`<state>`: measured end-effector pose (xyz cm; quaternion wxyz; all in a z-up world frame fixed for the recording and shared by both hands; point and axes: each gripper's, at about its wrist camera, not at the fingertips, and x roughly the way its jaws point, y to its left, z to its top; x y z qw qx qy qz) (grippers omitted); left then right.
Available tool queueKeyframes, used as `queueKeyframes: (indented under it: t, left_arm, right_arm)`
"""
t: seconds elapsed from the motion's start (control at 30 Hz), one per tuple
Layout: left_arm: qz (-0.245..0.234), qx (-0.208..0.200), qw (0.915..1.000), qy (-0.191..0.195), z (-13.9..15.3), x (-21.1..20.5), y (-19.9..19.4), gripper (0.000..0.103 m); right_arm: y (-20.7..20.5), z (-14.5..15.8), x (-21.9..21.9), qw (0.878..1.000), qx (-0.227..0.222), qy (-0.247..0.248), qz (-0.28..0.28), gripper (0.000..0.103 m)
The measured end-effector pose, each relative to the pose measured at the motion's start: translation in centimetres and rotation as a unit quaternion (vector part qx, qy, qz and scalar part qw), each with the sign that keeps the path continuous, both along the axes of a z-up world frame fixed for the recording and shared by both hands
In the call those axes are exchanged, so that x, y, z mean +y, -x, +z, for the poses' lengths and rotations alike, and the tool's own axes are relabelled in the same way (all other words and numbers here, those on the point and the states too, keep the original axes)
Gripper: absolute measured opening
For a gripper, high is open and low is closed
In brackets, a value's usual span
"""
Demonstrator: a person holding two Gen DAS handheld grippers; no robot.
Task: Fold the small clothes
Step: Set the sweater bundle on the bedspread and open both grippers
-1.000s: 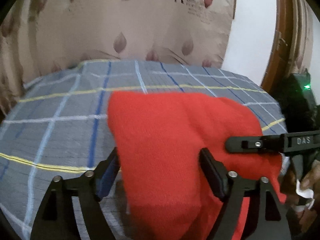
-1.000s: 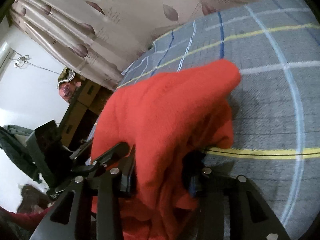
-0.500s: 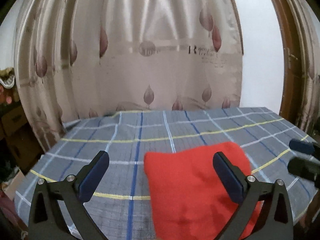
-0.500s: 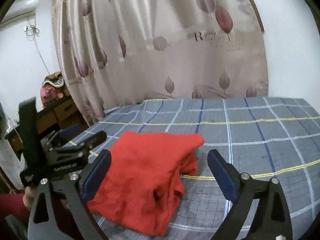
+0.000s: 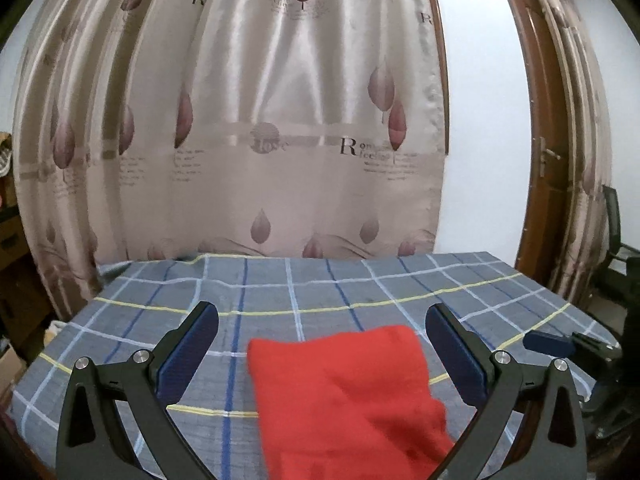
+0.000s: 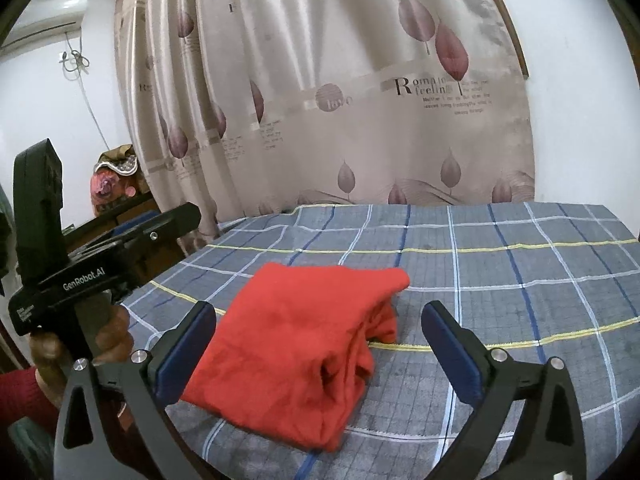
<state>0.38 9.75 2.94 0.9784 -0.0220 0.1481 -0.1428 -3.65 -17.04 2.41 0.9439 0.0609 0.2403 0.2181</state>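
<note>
In the left wrist view, the left gripper [image 5: 322,332] is seen with its jaws spread wide, nothing pressed between the blue pads. The log-free reading is plain: the pads stand clear of the cloth. The red garment [image 5: 348,396] lies folded just ahead of and below the gripper, between the two fingers in the picture but not touched by them, its far edge fairly straight and its surface soft and slightly fuzzy. It rests on a grey checked sheet [image 5: 320,292] crossed by blue, white and yellow lines. Beyond the fingers a satin curtain [image 5: 256,128] printed with dark leaves hangs in glossy folds; to the right a brown wooden door [image 5: 540,152] is seen. Off the right finger, a blue pad of the right gripper [image 5: 546,343] shows at the sheet's edge.

In the right wrist view, the right gripper [image 6: 318,320] has its jaws apart too — they have just been opening, and no cloth is clamped. The garment [image 6: 304,352] lies ahead between the fingers, nearer the left one, a thick bundle with several layers visible along its right edge. To the left of the fingers, the left gripper [image 6: 132,236] is held by a hand [image 6: 80,340] with a red sleeve [image 6: 20,396]. Nothing stands between the pads and the cloth.
</note>
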Motion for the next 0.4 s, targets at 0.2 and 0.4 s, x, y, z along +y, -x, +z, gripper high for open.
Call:
queueKeyframes:
  t: [0.2,0.4]
  left_arm:
    - [0.026,0.009,0.9993,-0.025,-1.4,-0.9,-0.5,0.103]
    - [0.051,0.016,0.9982,-0.028,-2.0,-0.9,-0.7,0.103]
  right_arm:
    - [0.1,0.0,-0.2,1.0,0.005,-0.005,-0.008,0.103]
    - [0.4,0.2,0.1,1.0,0.001,0.006,-0.015,0.103]
